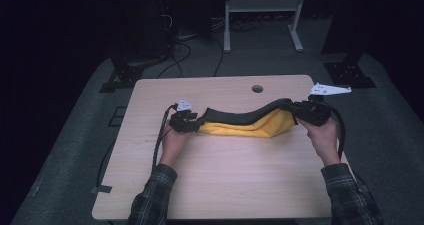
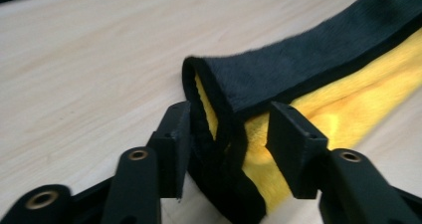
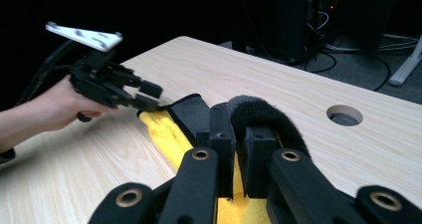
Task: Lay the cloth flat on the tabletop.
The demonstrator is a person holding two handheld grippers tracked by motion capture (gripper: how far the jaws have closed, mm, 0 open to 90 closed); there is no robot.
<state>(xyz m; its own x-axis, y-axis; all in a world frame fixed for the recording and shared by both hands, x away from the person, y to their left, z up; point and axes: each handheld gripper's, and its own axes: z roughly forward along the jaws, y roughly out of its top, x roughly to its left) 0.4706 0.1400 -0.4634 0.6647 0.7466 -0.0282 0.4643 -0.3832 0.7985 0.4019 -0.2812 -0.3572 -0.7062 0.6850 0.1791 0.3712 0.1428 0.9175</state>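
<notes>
Above the table, both grippers stretch the cloth between outstretched hands.

A folded cloth, yellow inside with a black outer face, stretches lengthwise across the table, its right end raised.

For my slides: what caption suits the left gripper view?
Left gripper open around the cloth, its black-and-yellow end between the fingers on the table.

Cloth's far end beyond left gripper view's right edge
</notes>
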